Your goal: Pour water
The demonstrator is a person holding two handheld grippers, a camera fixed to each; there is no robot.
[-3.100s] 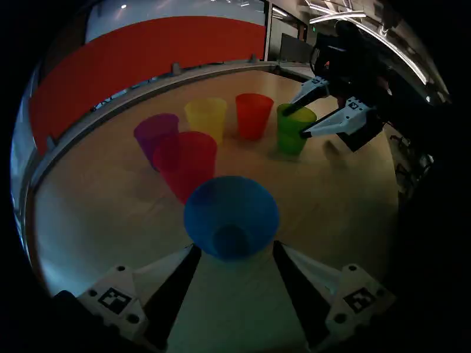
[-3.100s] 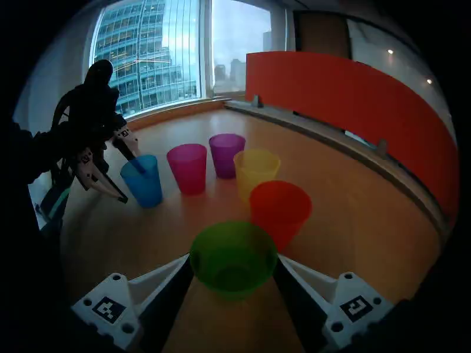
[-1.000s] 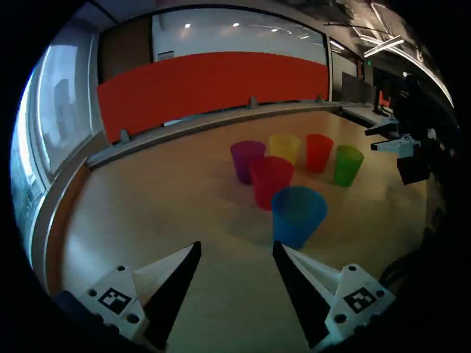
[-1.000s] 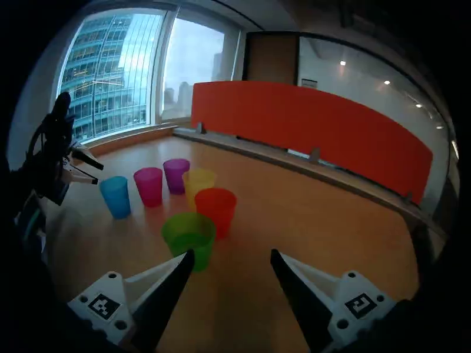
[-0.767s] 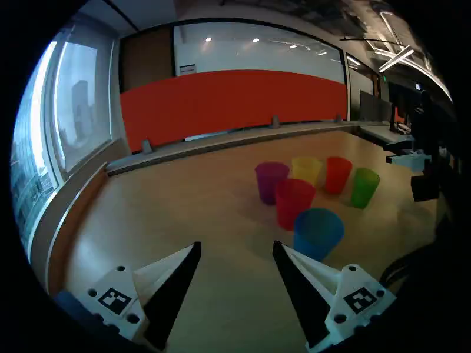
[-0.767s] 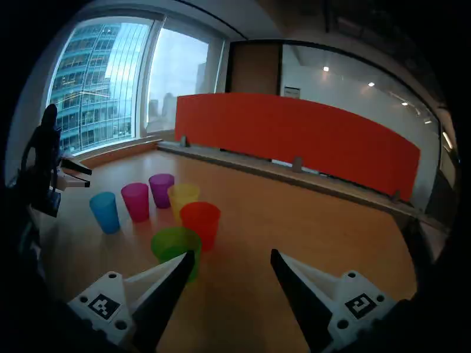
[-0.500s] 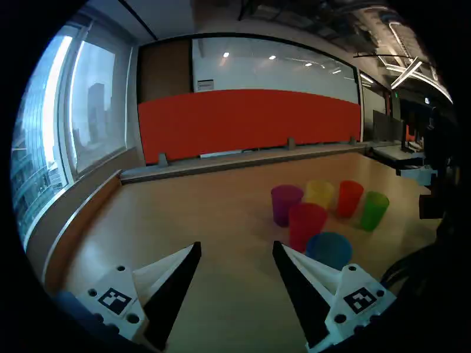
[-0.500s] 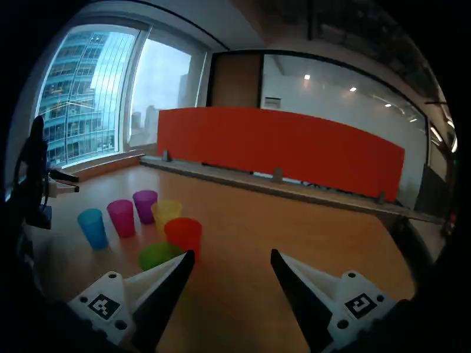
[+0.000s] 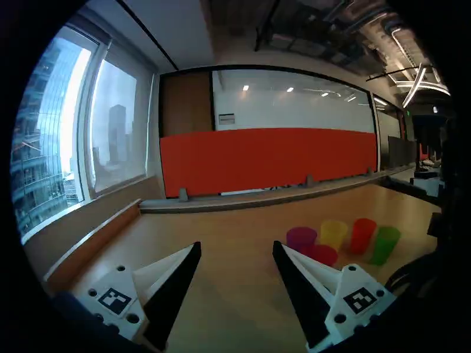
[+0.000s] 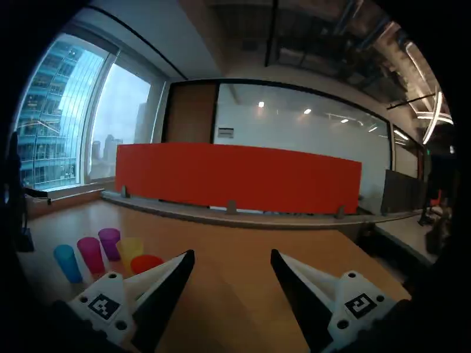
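Note:
Several coloured plastic cups stand upright in a cluster on the wooden table (image 9: 235, 217). In the left gripper view I see the purple cup (image 9: 301, 238), yellow cup (image 9: 334, 232), orange cup (image 9: 362, 234) and green cup (image 9: 385, 244); the pink cup (image 9: 324, 255) peeks over my right finger. My left gripper (image 9: 235, 247) is open and empty, well back from them. In the right gripper view the blue cup (image 10: 68, 263), pink cup (image 10: 91, 253), purple cup (image 10: 109, 242), yellow cup (image 10: 130, 248) and orange cup (image 10: 146, 263) sit low at left. My right gripper (image 10: 232, 254) is open and empty.
A long orange partition (image 9: 265, 159) runs along the table's far edge, with tall windows (image 9: 53, 153) to its left. The same orange partition (image 10: 235, 176) spans the right gripper view. A dark silhouette (image 10: 20, 212) stands at that view's far left edge.
Both grippers stood around a cup 3.1 s ago, left at the blue, right at the green. They have since backed away and tilted upward, so the cups now sit small and low.

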